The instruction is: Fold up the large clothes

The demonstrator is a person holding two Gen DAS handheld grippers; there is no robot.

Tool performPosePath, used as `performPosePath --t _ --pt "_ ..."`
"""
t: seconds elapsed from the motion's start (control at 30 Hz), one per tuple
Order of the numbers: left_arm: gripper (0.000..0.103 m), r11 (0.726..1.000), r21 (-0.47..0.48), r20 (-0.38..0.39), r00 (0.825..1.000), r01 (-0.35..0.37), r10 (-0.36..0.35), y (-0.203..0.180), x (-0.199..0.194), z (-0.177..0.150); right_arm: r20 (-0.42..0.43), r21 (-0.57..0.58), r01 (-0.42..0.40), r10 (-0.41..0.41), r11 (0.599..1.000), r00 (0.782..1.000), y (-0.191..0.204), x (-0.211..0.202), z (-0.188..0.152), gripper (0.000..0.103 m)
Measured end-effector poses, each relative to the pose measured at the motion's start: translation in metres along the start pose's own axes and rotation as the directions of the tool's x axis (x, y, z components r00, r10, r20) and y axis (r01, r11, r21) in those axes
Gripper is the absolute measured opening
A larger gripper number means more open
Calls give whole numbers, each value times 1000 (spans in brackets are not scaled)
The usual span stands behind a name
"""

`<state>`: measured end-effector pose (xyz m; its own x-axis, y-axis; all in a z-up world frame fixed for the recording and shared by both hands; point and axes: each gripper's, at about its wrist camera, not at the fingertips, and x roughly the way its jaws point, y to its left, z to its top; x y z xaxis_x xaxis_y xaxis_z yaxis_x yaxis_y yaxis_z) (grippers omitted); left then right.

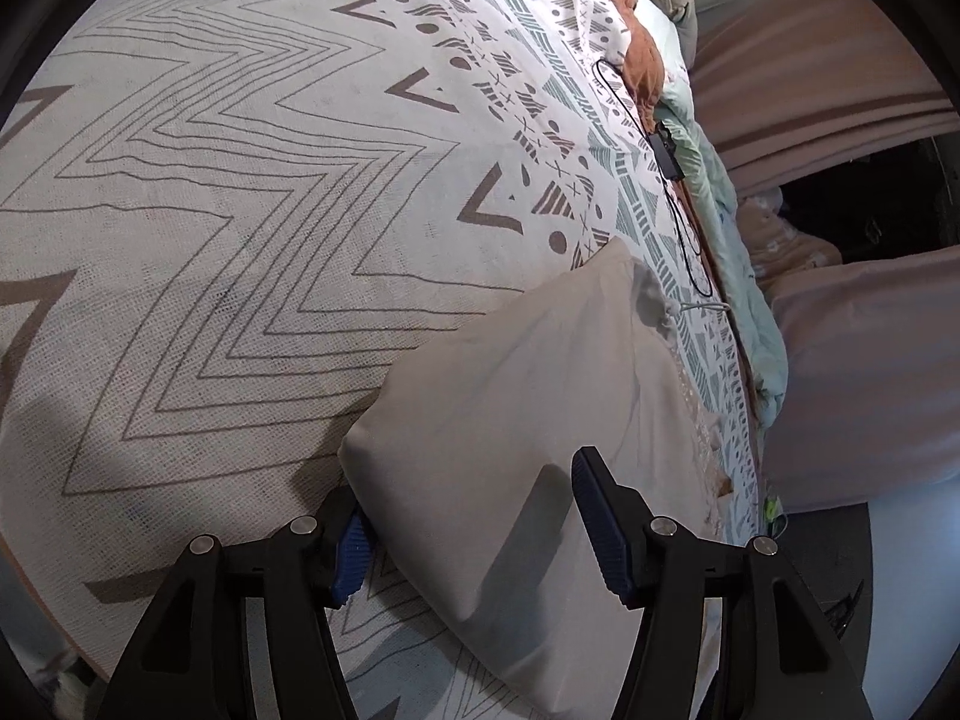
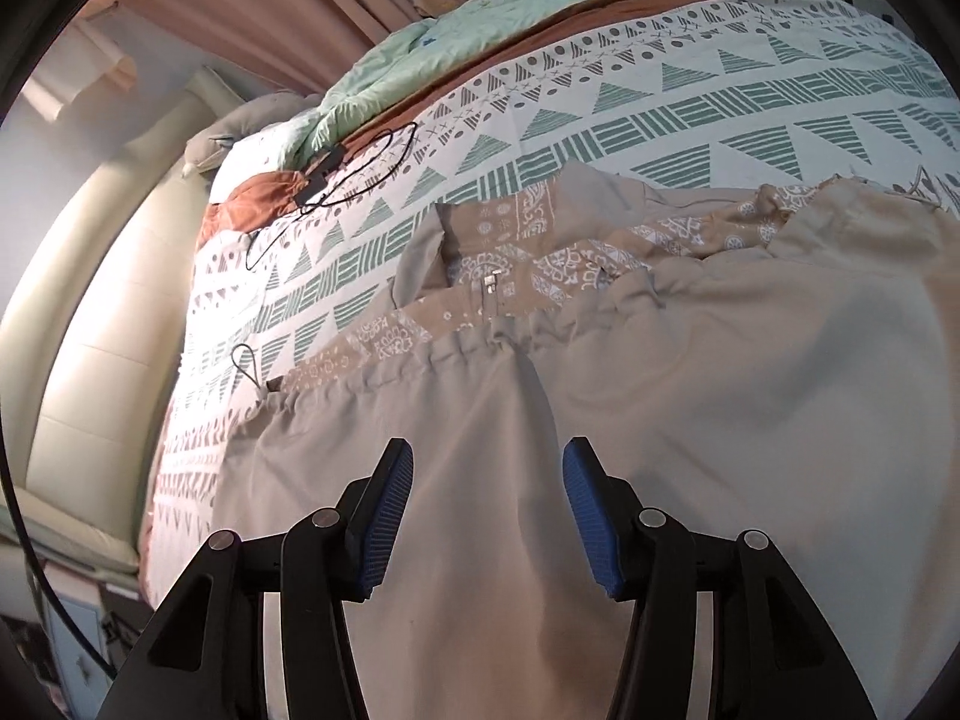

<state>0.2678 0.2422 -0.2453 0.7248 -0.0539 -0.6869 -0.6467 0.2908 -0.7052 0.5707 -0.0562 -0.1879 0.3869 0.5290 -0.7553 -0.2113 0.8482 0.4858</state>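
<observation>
A large beige garment (image 2: 690, 372) lies spread on the patterned bedspread (image 2: 600, 102). Its patterned tan lining and a small zipper (image 2: 491, 288) show near the gathered waistband. My right gripper (image 2: 487, 480) hovers open just above the beige cloth, with nothing between its blue pads. In the left wrist view a folded beige part of the garment (image 1: 510, 420) lies on the zigzag bedspread (image 1: 210, 210), near the bed's right edge. My left gripper (image 1: 468, 516) is open with its fingers straddling this cloth, the left pad (image 1: 351, 552) at the cloth's edge.
A black cable with a small black box (image 1: 667, 151) lies on the bedspread near a mint green quilt (image 2: 480, 18) and an orange pillow (image 1: 642, 66). Pink curtains (image 1: 810, 60) hang beyond the bed. A cream padded headboard (image 2: 102, 300) runs along the left.
</observation>
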Motion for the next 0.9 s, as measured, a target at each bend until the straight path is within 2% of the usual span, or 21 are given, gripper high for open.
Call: performPosePath --t 0.2,0.27,0.33,0.4,0.43,0.53,0.63,0.73,0.77,0.83,0.9 --pt "61 999 -22 7 999 34 -34 -1 7 6 4 -4 -24 24 1000 1000 5 -14 -5 53" --pt "61 997 -16 -6 998 69 -69 -1 9 6 -2 -13 -13 13 1000 1000 8 -20 -12 53" --pt "50 996 -19 -14 996 85 -85 0 10 5 2 -27 11 -11 1000 1000 10 -28 -23 53" --pt "26 995 -22 -17 995 93 -94 1 10 6 10 -40 27 -27 999 1000 11 -35 -35 53" --pt "22 994 -24 -18 994 108 -108 1 9 7 7 -48 33 -33 998 999 11 -37 -42 53" --pt "17 987 -18 -5 988 157 -157 -4 2 7 7 -70 42 -42 997 999 12 -46 -64 53" --pt "13 980 36 2 981 193 -194 -22 -8 5 -5 -96 38 -39 995 999 16 -50 -85 53" --pt "10 963 95 4 967 252 -253 -47 -22 2 -2 -130 34 -35 991 999 21 -54 -106 52" --pt "10 958 112 2 964 265 -267 -55 -26 1 2 -140 39 -39 989 999 21 -55 -114 50" --pt "10 947 143 -5 957 286 -289 -75 -34 -2 3 -144 53 -53 988 999 15 -55 -130 33" --pt "9 936 176 -18 952 303 -305 -97 -41 -6 14 -120 48 -47 992 999 3 -54 -148 27"
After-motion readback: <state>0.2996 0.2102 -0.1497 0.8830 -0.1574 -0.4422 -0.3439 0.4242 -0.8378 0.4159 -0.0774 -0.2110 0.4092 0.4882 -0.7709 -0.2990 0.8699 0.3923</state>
